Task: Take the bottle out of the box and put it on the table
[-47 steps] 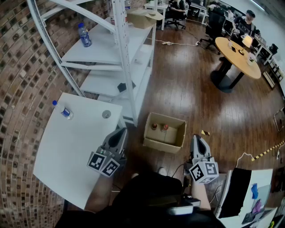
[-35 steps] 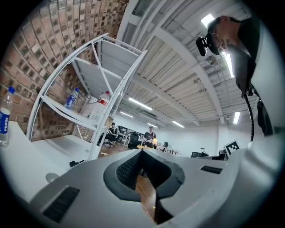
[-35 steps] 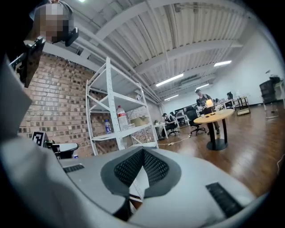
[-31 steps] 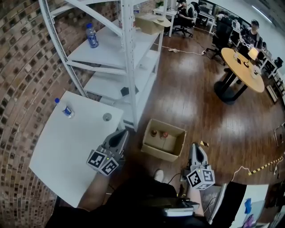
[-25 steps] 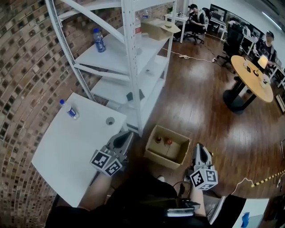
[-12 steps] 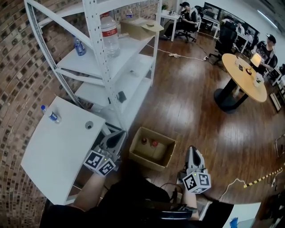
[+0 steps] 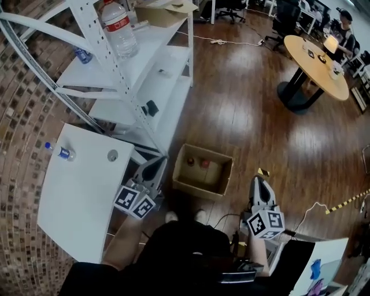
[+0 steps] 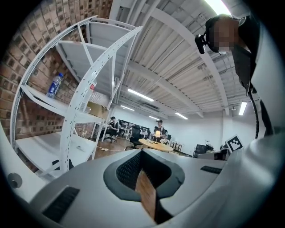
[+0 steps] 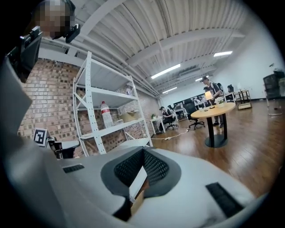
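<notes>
An open cardboard box (image 7: pixel 215 180) stands on the wooden floor, straight ahead of me in the head view. Two bottles stand upright inside it, one with a brown top (image 7: pixel 191 161) and one with a red top (image 7: pixel 204 163). My left gripper (image 7: pixel 157 162) hangs shut and empty just left of the box, over the near corner of the white table (image 7: pixel 75 202). The right gripper (image 7: pixel 258 181) is shut and empty to the right of the box. In the two gripper views, the left gripper (image 8: pixel 142 152) and the right gripper (image 9: pixel 143 151) point out level across the room, so the box is not in them.
A small blue-labelled bottle (image 7: pixel 59 152) and a round disc (image 7: pixel 112 155) are on the table. The white shelf rack (image 7: pixel 153 87) behind the table carries a large clear bottle (image 7: pixel 118 26), a blue bottle (image 7: pixel 82 55) and a cardboard box (image 7: pixel 159 13). A round wooden table (image 7: pixel 315 55) stands far right.
The head view has swung, so the rack and table slid toward the upper left. Both grippers have shifted a little beside the box and stay shut and empty.
</notes>
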`<state>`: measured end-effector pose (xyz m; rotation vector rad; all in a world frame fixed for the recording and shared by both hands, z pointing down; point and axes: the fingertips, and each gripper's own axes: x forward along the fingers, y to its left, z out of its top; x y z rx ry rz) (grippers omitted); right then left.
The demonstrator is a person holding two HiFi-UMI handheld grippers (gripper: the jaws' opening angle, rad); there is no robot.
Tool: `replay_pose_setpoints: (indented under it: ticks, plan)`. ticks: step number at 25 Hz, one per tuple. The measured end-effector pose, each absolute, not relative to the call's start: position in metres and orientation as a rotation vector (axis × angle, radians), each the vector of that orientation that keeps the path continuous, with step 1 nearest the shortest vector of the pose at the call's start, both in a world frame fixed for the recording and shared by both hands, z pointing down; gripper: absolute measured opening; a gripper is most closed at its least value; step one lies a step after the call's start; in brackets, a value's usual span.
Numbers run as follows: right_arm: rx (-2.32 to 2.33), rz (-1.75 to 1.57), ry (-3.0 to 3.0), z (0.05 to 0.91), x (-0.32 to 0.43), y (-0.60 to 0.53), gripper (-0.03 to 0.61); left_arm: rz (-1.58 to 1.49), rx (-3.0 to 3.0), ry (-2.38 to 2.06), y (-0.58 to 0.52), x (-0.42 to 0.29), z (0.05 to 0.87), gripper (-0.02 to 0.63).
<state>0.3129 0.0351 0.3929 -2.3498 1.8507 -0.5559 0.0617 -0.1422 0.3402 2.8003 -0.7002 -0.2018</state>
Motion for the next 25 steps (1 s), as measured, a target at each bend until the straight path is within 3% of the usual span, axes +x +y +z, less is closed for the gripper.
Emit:
replay_pose_setpoints:
  ticks: [16, 25]
  plan:
    - [-2.340, -0.906, 1.919, 0.506, 0.253, -0.017, 0.002, -0.002, 2.694, -0.686, -0.171, 0.037, 0.425, 0.003]
    - [-2.336, -0.922, 2.022, 0.546, 0.228, -0.048, 0.002, 0.025, 2.661, -0.674, -0.177, 0.043, 0.484, 0.003]
